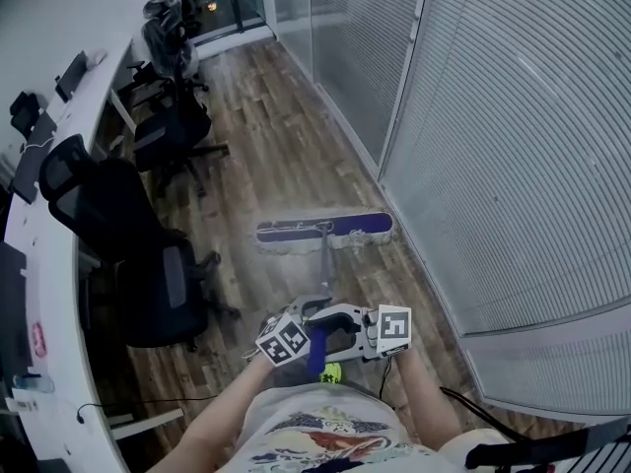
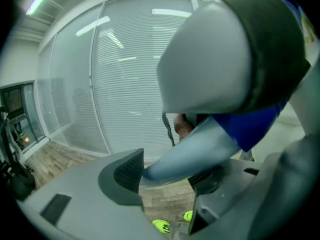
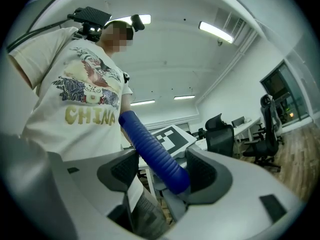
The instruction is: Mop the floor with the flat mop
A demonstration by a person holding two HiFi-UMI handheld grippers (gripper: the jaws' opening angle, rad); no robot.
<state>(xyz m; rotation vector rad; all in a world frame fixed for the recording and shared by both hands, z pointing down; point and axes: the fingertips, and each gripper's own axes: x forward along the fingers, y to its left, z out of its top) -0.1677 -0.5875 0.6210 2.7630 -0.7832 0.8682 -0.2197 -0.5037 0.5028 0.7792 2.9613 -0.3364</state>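
The flat mop's blue head [image 1: 325, 231] with a pale fringe lies flat on the wood floor a little ahead of me. Its silver pole [image 1: 323, 269] runs back to a blue ribbed grip [image 1: 316, 349] in front of my body. In the head view my left gripper [image 1: 308, 323] and right gripper [image 1: 341, 337] meet on that handle from either side. In the left gripper view the left gripper [image 2: 170, 178] is shut on the silver pole [image 2: 190, 154]. The right gripper [image 3: 162, 171] is shut on the blue grip [image 3: 152, 154], which slants between its pads.
Black office chairs [image 1: 148, 264] and a long white desk [image 1: 49, 215] line the left side. A glass wall with blinds [image 1: 493, 146] runs along the right. A black cable [image 1: 463, 400] lies at the lower right. Wood floor [image 1: 266, 136] stretches ahead.
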